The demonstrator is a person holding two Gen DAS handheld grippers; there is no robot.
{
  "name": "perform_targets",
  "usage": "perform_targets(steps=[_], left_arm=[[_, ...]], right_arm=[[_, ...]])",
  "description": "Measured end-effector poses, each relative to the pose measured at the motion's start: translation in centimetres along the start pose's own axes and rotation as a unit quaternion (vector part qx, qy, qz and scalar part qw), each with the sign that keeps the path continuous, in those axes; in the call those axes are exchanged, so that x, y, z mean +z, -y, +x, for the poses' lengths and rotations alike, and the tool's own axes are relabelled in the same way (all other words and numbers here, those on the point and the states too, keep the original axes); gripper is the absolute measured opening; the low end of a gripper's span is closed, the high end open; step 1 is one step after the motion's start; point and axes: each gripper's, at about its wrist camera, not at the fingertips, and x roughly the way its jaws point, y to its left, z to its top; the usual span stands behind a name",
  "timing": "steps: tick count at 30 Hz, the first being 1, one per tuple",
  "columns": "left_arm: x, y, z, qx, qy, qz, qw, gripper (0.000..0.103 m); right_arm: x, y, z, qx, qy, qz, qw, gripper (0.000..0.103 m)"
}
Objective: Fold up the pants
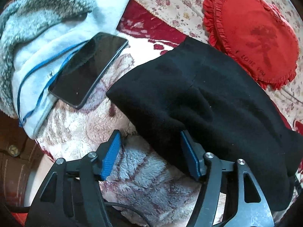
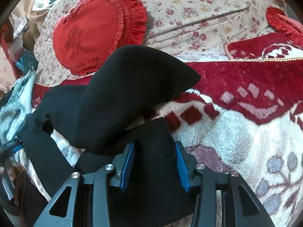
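- black pants (image 1: 198, 94) spread across the middle and right of the left wrist view, on the fluffy red and white blanket (image 1: 151, 185).
- left gripper (image 1: 151, 157) wide open at the bottom of that view, nothing squeezed; right pad just at the edge of the pants, left pad over bare blanket.
- right gripper (image 2: 155, 162) at the bottom middle of the right wrist view, part open, a flap of pants lying between the pads; cannot tell if squeezed or only resting there.
- could slip: flap may fall out on a lift if pads not tight.
- could go messy: puffed-up hump of pants in the middle of the right view may flop the wrong way and spoil the fold.
- could grab too much: soft blanket may get pinched along with the pants.
- could knock things: dark phone (image 1: 89, 70) close by at upper left, red heart pillow (image 1: 253, 34) touching the pants at upper right; a big pull may drag either.
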Motion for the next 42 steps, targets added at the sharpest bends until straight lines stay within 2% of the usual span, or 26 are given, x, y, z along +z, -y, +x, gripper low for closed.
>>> perform_targets(steps=[4,6,7,8,9,11,19,21,24,26,28,30,32,36,42], left_arm=[[0.1,0.1,0.0,-0.003,-0.005,0.002,1.0,0.063],[0.2,0.2,-0.2,-0.015,-0.008,0.005,0.9998,0.054],[0.3,0.3,-0.4,-0.023,-0.008,0.005,0.9997,0.043],[0.3,0.5,-0.5,-0.039,-0.01,0.005,0.9992,0.027],[0.3,0.6,-0.6,-0.051,-0.013,0.004,0.9986,0.019],[0.2,1.1,-1.0,-0.051,-0.003,0.003,0.9987,0.011],[-0.3,0.6,-5.1,-0.08,0.046,-0.004,0.9957,0.008],[-0.9,0.4,-5.3,-0.08,0.04,0.0,0.996,0.007],[-2.0,0.3,-4.3,-0.073,0.019,0.01,0.9971,0.007],[-2.4,0.1,-4.0,-0.069,0.013,0.012,0.9975,0.007],[-2.5,-0.2,-4.1,-0.074,0.009,0.008,0.9972,0.007],[-2.6,-0.2,-4.6,-0.074,0.015,0.013,0.9971,0.007],[-2.5,0.2,-5.3,-0.067,0.025,0.023,0.9971,0.007],[-2.3,0.8,-6.4,-0.059,0.041,0.039,0.9966,0.007],[-1.9,1.0,-8.2,-0.049,0.063,0.052,0.9954,0.007]], right_arm=[[-0.2,0.1,-0.5,0.0,0.015,0.002,1.0,0.019],[-0.3,0.4,-1.0,0.004,0.024,0.005,1.0,0.014],[-0.3,0.5,-1.3,0.006,0.029,0.007,1.0,0.012],[-0.4,0.5,-1.8,0.01,0.036,0.009,0.999,0.011],[-0.5,0.5,-2.1,0.013,0.041,0.01,0.999,0.011],[-0.7,0.4,-2.9,0.015,0.053,0.014,0.998,0.01],[0.0,1.2,-8.0,-0.006,0.12,0.033,0.992,0.007],[0.0,1.6,-8.8,-0.025,0.124,0.034,0.991,0.007],[-0.7,3.2,-9.1,-0.061,0.116,0.056,0.99,0.007],[-1.7,4.6,-8.6,-0.085,0.093,0.07,0.99,0.0],[-2.6,5.5,-7.6,-0.113,0.051,0.064,0.99,0.0],[-3.4,6.1,-7.4,-0.1,0.04,0.077,0.991,0.001],[-3.6,6.5,-8.1,-0.087,0.054,0.096,0.99,0.001],[-1.9,4.7,-8.6,-0.056,0.082,0.079,0.992,0.006],[1.2,-0.7,-5.3,0.047,0.061,0.056,0.995,0.026]])
